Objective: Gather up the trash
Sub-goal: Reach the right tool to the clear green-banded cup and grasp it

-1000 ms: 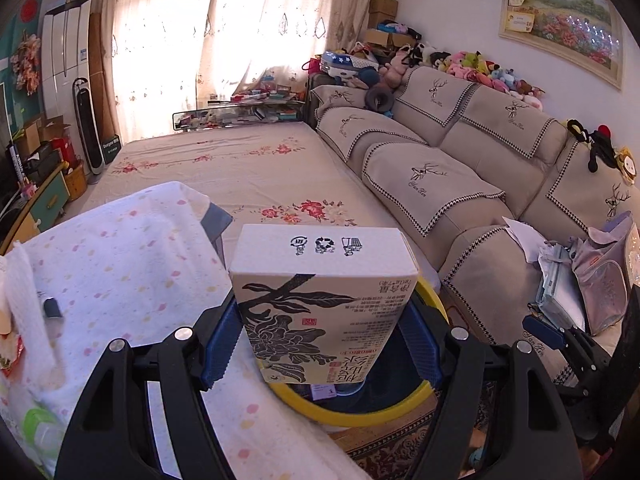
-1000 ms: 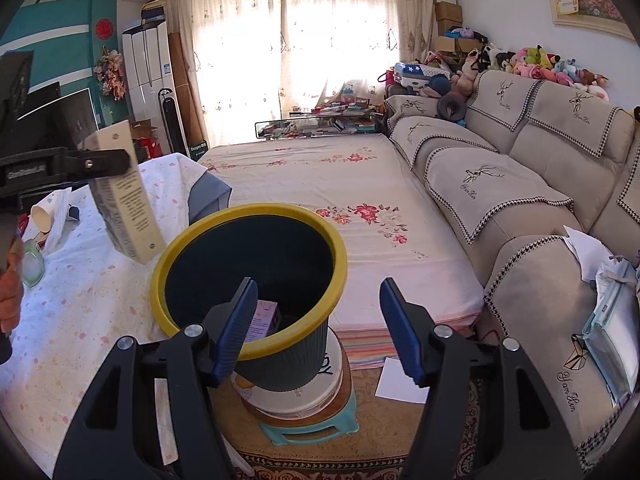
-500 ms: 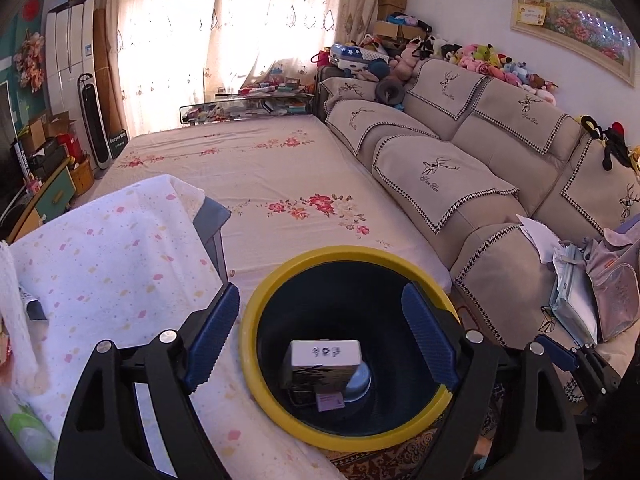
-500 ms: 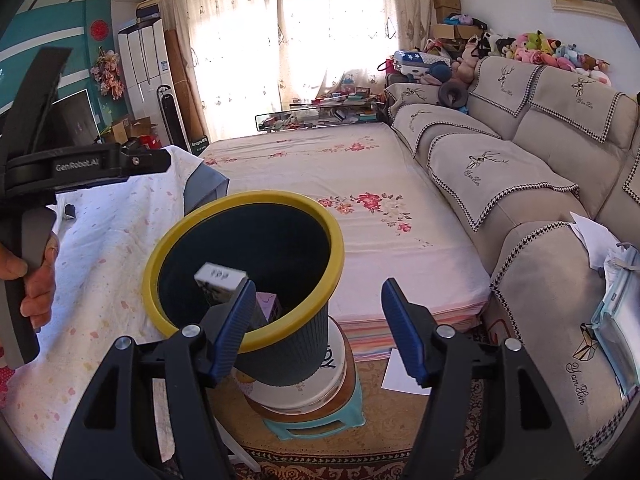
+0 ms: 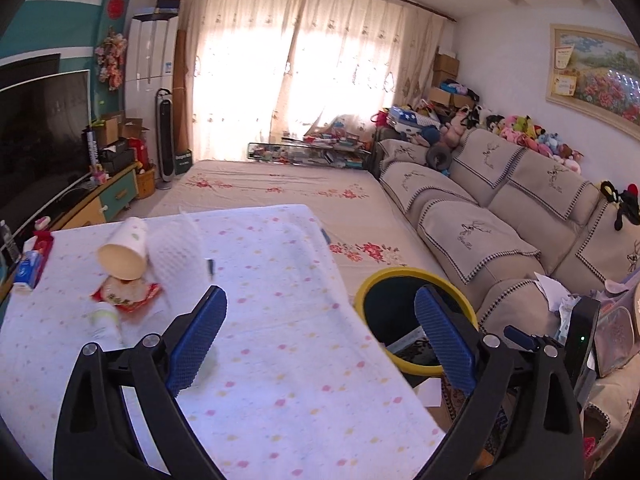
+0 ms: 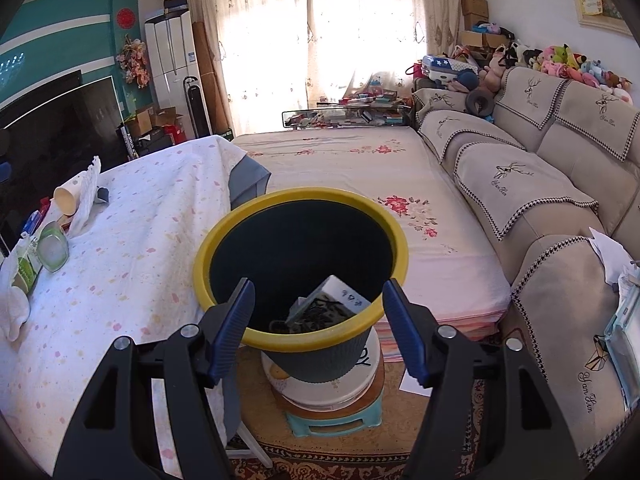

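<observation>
left gripper (image 5: 320, 340) wide, jaws just opened, empty; carton (image 6: 328, 304) tilted in bin (image 6: 396, 240), off table's right edge (easy drop); cup (image 5: 122, 250) at far-left corner; right gripper (image 6: 318, 328) half-open, empty

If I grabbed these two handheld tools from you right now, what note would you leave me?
Left gripper: jaws have just been opening, wide apart, nothing between them, over the table.
Right gripper: jaws open, empty, facing the bin.
Done: the printed carton lies tilted inside the bin.
Left on the table: tipped paper cup, red snack wrapper, paper towel, small blue box and a blurred bottle. The cup looks the easiest next pick.
</observation>
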Demonstrator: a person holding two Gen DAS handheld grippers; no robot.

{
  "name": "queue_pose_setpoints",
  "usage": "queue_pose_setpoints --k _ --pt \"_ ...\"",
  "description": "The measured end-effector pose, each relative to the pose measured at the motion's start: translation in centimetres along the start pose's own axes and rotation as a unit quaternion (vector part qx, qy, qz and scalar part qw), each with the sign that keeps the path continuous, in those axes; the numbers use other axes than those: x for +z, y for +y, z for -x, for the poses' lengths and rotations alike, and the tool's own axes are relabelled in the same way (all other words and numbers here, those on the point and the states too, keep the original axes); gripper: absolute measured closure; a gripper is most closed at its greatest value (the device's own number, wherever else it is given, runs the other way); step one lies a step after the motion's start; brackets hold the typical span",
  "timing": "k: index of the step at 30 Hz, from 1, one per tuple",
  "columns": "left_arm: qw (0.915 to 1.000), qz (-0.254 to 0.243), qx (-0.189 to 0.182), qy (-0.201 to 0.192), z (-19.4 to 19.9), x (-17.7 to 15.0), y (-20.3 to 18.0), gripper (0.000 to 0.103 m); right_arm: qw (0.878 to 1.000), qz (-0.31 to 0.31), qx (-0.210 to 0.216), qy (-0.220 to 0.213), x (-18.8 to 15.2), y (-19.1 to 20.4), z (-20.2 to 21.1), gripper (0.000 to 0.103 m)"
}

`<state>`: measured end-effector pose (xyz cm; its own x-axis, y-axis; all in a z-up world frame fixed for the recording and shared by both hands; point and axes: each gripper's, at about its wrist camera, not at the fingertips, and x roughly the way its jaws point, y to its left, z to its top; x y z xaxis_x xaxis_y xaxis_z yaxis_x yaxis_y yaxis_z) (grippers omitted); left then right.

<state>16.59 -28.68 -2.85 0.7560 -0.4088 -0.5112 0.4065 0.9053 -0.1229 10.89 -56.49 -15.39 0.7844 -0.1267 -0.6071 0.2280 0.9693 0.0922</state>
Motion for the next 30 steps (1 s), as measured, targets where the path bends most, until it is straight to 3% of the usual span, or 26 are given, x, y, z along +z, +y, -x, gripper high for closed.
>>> queue_pose_setpoints --k 7,14,22,30 --pt "0.9948 0.058 0.083 -0.014 7.2 -2.8 9.7 0.008 0.998 0.039 0.054 0.003 1.3 5.8 0.1 0.040" --pt "0.9838 0.113 0.137 -0.024 11.7 -5.6 17.2 0.008 0.985 0.087 0.149 0.009 3.1 14.5 -0.1 0.040" --pt "0.9804 0.131 0.144 -0.026 13.4 -6.7 20.1 0.008 0.958 0.143 0.243 0.053 3.7 24.9 -3.3 0.040" --pt "0.9805 0.140 0.137 -0.018 12.4 -6.2 19.6 0.008 0.947 0.187 0.248 0.083 3.8 29.8 -6.8 0.040"
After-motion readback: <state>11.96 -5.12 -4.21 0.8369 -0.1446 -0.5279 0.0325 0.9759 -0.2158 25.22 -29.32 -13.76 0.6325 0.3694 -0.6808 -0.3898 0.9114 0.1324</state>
